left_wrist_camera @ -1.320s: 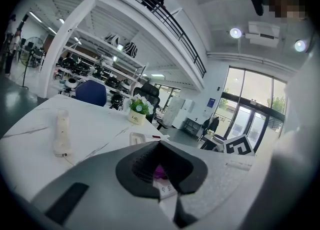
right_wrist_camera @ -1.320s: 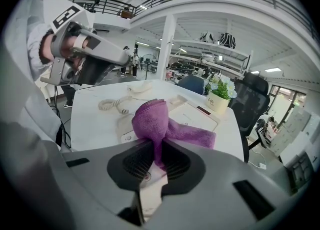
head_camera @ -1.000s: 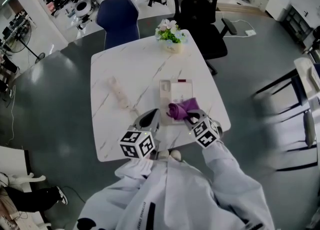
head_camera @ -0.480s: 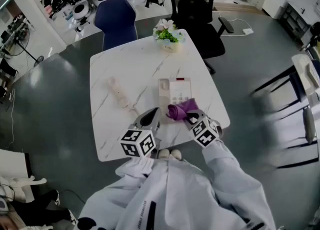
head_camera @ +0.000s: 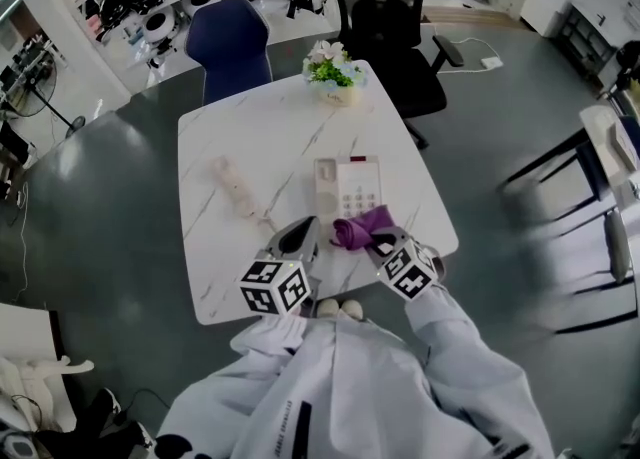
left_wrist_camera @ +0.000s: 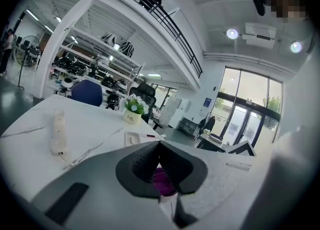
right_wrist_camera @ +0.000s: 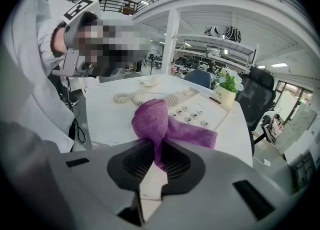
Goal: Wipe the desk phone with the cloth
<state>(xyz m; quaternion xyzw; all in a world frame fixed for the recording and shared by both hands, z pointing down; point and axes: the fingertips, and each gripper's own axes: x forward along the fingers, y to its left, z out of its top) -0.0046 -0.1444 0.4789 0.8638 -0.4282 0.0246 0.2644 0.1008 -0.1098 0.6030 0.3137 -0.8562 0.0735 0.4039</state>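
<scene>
The purple cloth [head_camera: 358, 228] has slid back off the keypad toward the person since a second ago, so more of the desk phone [head_camera: 350, 185] now lies bare beyond the right claw [head_camera: 376, 238]. That claw is clamped on the cloth. A fold runs down between its pads and the rest bunches up just ahead of the tips, with a tail stretching to the claw's right as far as the near edge of the phone's keys. The phone's base sits straight ahead of the claw. The handset [head_camera: 238, 187] lies off its cradle, ahead and well to the left, its coiled cord [right_wrist_camera: 125, 97] trailing over the white marble table [head_camera: 230, 127]. The left claw [head_camera: 312, 224] hovers just left of the cloth with its jaws closed tip to tip. A sliver of purple shows through the slot behind those tips. A small flower pot [head_camera: 336, 75] stands far beyond the phone.
</scene>
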